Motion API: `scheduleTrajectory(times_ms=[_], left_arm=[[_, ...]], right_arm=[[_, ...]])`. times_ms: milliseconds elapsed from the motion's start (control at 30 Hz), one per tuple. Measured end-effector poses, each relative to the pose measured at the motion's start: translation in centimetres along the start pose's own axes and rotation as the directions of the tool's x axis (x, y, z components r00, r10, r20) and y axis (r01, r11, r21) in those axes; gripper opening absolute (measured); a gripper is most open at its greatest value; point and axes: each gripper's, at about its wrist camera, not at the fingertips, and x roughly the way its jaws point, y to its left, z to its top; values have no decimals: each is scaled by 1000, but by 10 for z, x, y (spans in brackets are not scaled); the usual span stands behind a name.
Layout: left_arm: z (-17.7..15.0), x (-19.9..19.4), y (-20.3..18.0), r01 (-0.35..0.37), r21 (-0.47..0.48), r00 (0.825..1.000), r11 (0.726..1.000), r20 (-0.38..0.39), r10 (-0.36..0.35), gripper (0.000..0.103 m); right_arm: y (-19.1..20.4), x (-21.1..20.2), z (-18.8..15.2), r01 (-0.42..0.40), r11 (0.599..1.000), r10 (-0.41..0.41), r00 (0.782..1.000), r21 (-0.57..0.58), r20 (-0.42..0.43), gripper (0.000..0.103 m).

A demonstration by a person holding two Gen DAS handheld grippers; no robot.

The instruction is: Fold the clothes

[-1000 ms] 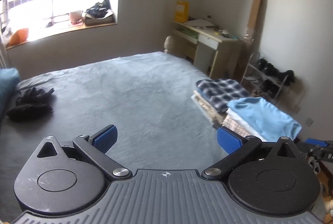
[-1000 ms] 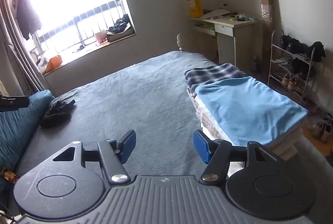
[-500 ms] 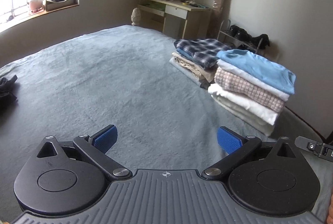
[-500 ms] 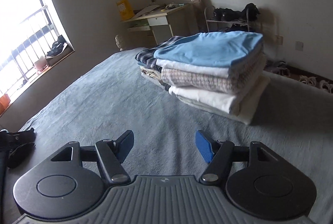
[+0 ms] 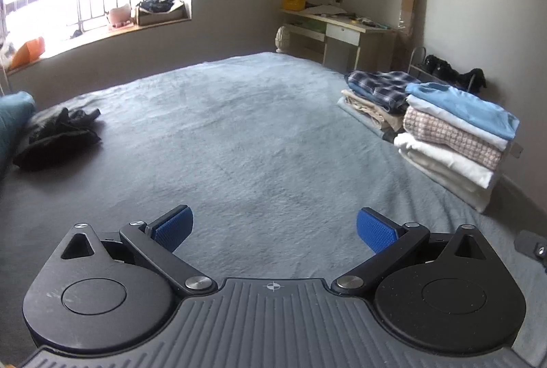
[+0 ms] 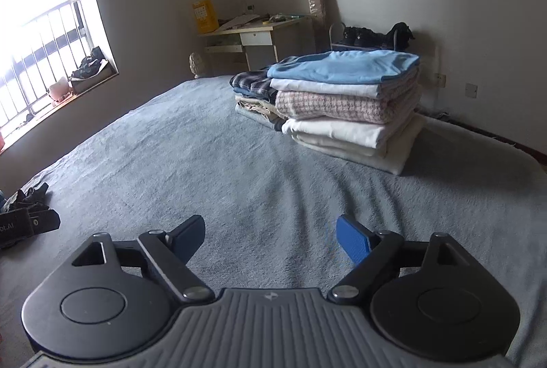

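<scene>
Right gripper (image 6: 270, 239) opening — empty, plush bedspread (image 6: 273, 183)

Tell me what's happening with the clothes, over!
Left gripper and right gripper open, holding nothing, right's jaws just widened. Folded stack done; black garment unfolded. Nothing in the way.

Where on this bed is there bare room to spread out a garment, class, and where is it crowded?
The widest free patch is the middle of the grey bedspread, bordered by the crumpled black garment on the left and the stack of folded clothes on the right. The near strip before both open grippers is also bare. The right edge, with that stack and the plaid-topped pile behind it, is crowded.
</scene>
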Motion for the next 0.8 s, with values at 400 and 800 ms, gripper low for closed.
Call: scheduleTrajectory(times_ms=[400,800], left_arm=[[5,-38,-18,177,-54,978,983,-104,-182,103],[-5,-54,-33,181,-24,970,983,-159,-183,103]], right_arm=[[8,-68,11,126,992,-126,991,4,43,103],[9,-96,0,284,958,-283,959,-45,12,103]])
